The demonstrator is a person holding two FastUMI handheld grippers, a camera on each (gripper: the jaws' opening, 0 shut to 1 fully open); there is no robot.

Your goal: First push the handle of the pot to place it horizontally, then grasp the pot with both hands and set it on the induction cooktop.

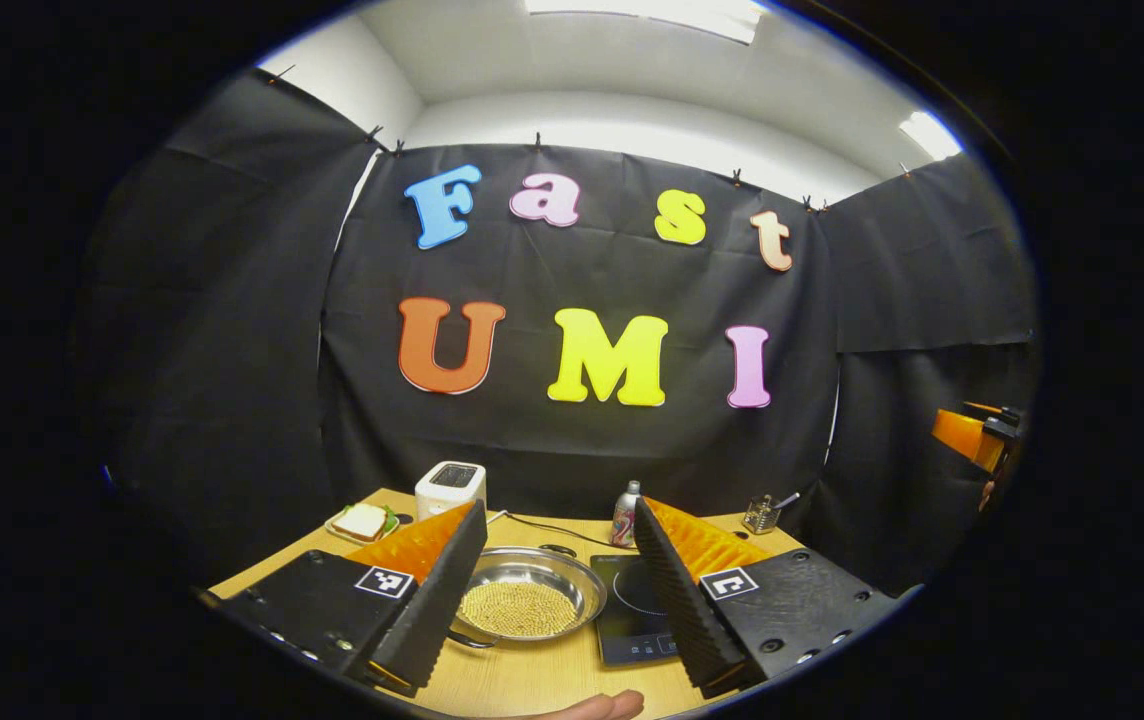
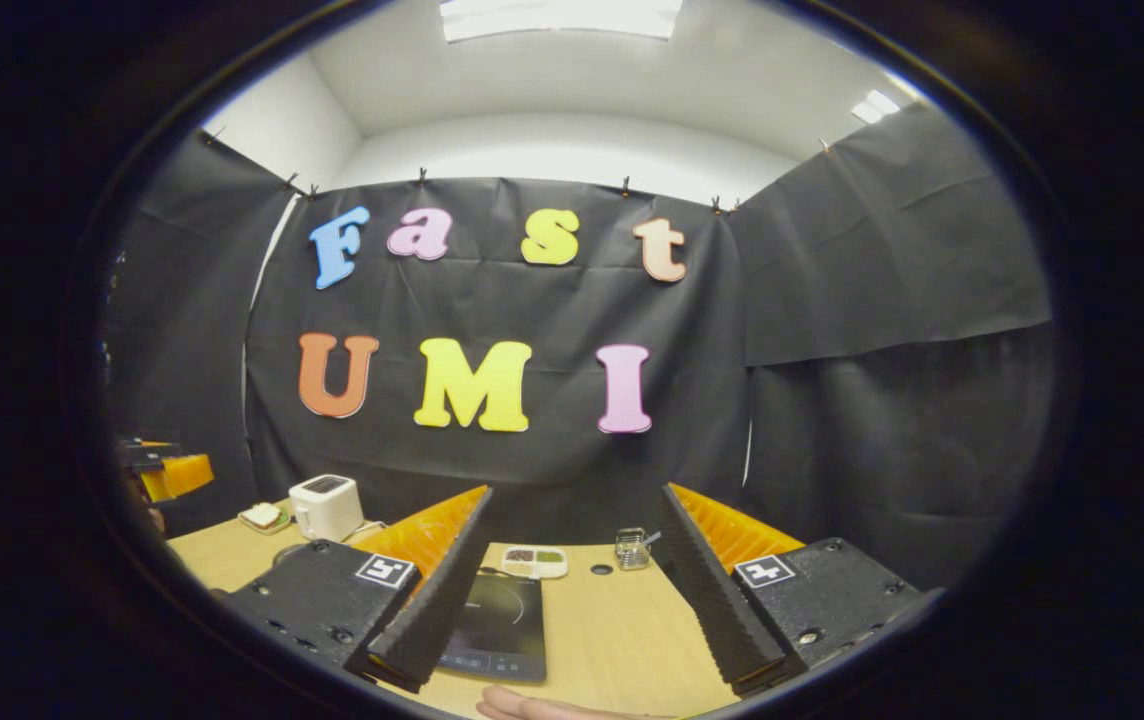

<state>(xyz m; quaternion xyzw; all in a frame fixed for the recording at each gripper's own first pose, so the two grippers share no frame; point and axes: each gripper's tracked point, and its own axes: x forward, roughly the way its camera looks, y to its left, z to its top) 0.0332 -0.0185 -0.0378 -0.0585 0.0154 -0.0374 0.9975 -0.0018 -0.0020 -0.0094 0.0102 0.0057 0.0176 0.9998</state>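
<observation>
- Pot first: the shallow round stainless-steel pot (image 1: 529, 597), its bottom covered with small yellowish grains, sits on the pale wooden worktop (image 1: 522, 680) just left of the flat black induction cooktop (image 1: 635, 610), close beside it and apart from both claws.
- Its handle is hard to read; a thin dark loop shows at the far rim and another curved piece at the near left rim, partly hidden by the left claw's finger, so I cannot tell how it lies.
- Progress, as I judge it: nothing looks done. The pot is off the cooktop, no claw touches it, and both the handle push and the 2-handed lift remain.
- Left claw (image 1: 560, 585) hangs above the near edge of the worktop, fingers spread wide and holding nothing, framing the pot and the cooktop's left part.
- Right claw (image 2: 572, 585) is likewise wide and empty, held level over the near edge, with the cooktop (image 2: 495, 625) by its left finger.
- A hand's fingertips (image 1: 600, 707) show at the bottom edge of each view.
- Farther back stand a white toaster (image 1: 450, 488), a sandwich on a plate (image 1: 362, 522), a small can (image 1: 625, 516) and a small wire basket (image 2: 632, 548).
</observation>
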